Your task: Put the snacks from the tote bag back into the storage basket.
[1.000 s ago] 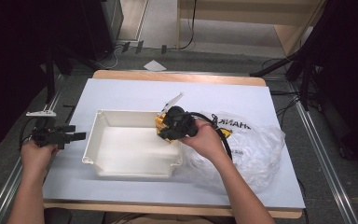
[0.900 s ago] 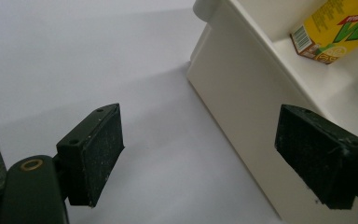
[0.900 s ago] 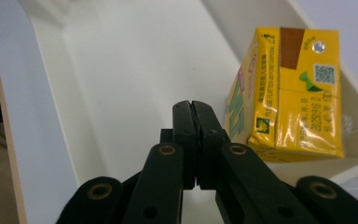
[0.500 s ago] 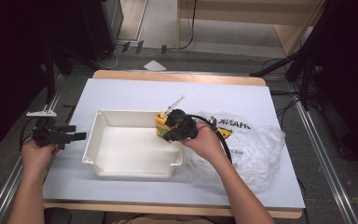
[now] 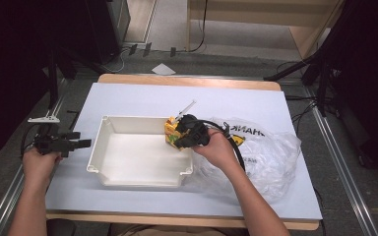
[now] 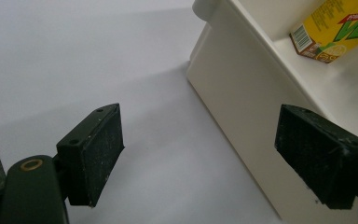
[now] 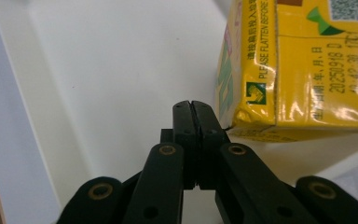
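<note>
A wooden table (image 5: pixel 187 81) stands on the grey floor, its top almost wholly covered by a pale sheet (image 5: pixel 128 98) that leaves a strip of bare wood along the far edge. A white rectangular tray (image 5: pixel 138 179) sits on the sheet, left of centre. Just beside the tray's right end lies a crumpled clear plastic bag (image 5: pixel 270 157) with dark lettering.

Juice carton (image 7: pixel 303 70) is cut off at the frame's top and right edges in the right gripper view. Whether the closed jaws pinch its edge cannot be told.
</note>
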A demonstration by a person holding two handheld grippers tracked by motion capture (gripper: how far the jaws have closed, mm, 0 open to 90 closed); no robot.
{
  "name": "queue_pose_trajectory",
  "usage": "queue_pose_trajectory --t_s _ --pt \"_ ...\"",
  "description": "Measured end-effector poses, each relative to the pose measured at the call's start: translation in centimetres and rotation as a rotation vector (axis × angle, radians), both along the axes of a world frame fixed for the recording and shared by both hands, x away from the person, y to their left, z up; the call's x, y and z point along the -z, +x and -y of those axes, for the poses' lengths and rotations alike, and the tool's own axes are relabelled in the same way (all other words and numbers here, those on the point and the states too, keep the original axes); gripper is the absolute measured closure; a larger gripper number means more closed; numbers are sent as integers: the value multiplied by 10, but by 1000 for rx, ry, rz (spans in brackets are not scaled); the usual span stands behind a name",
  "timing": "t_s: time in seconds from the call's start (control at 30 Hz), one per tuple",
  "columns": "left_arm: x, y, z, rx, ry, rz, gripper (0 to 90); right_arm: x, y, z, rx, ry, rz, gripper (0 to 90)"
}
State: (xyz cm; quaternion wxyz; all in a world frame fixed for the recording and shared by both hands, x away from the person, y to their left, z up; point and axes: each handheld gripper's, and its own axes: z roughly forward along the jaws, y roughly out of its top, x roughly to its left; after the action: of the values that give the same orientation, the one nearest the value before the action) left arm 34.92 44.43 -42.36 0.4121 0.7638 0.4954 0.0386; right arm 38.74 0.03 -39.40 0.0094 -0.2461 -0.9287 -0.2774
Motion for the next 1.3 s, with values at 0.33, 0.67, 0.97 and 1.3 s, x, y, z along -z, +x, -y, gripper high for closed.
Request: queue_pose_trajectory --t_s 0.33,0.67,0.97,1.3 --pt "0 0 0 1 -2 2 162 -1 3 4 19 -12 5 900" --pt "0 0 0 2 -1 2 162 -6 5 12 48 3 18 900" --pt "0 0 0 2 -3 4 162 -10 7 17 61 13 27 900" --pt "0 0 0 3 -2 1 162 -11 8 18 62 13 27 900"
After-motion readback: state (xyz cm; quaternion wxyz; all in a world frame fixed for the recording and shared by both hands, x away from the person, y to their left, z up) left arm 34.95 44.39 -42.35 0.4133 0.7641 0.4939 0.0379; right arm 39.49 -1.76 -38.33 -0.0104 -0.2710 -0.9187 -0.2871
